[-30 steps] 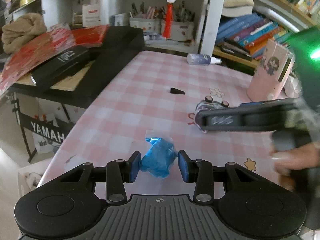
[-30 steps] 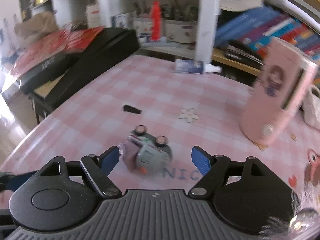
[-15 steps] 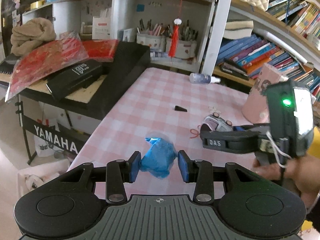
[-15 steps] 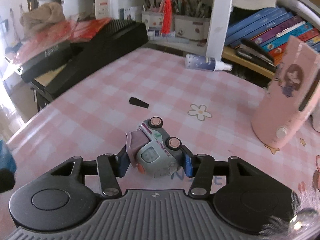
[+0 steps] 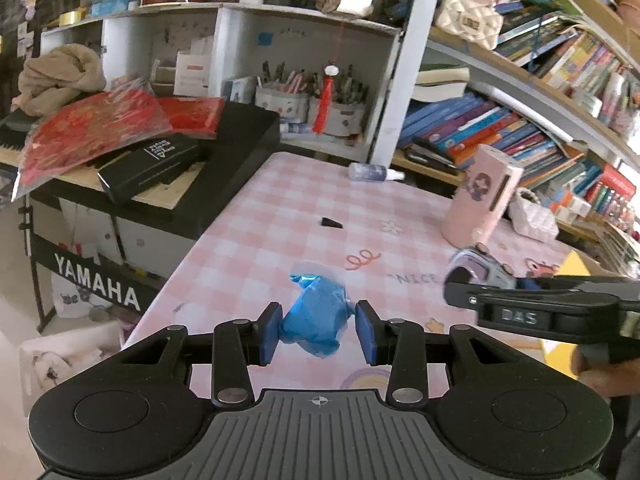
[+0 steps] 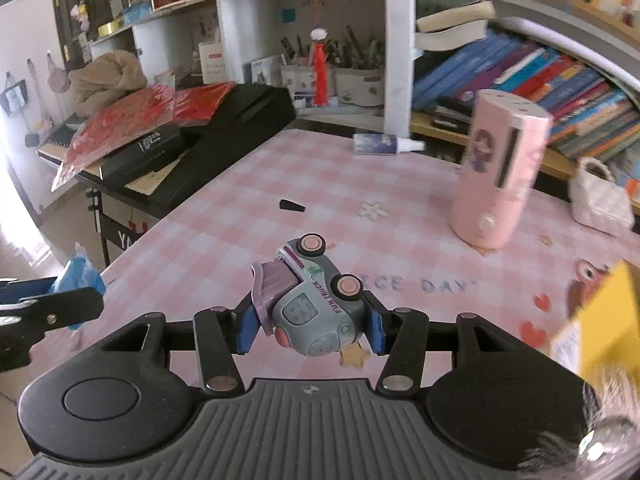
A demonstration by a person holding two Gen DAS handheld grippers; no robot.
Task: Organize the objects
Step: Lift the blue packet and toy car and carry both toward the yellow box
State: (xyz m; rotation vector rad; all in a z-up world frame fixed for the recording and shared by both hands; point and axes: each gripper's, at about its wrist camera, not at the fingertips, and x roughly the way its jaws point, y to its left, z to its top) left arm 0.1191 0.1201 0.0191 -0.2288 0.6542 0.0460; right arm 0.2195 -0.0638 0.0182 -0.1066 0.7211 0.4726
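My left gripper (image 5: 318, 330) is shut on a crumpled blue wrapper (image 5: 314, 320) and holds it above the near end of the pink checked table (image 5: 280, 216). In the right wrist view my right gripper (image 6: 310, 328) is shut on a grey toy truck (image 6: 316, 300) with pink wheels and a purple flap, lifted off the table and tipped on its side. From the left wrist view the right gripper (image 5: 480, 282) comes in from the right edge with the truck (image 5: 478, 266) at its tip. The left gripper's fingers (image 6: 48, 308) and the wrapper (image 6: 78, 278) show at the left edge of the right wrist view.
A pink canister (image 6: 500, 176) stands at the right of the table; a white spray bottle (image 6: 386, 145) lies at the far end. A small black wedge (image 6: 293, 205) lies mid-table. A yellow box (image 6: 600, 320) is near right. Black cases (image 5: 160, 160) and a keyboard stand flank the left.
My right gripper closed on the toy truck and lifted it off the table toward the right. My left gripper rose and drew back with the blue wrapper still in it.
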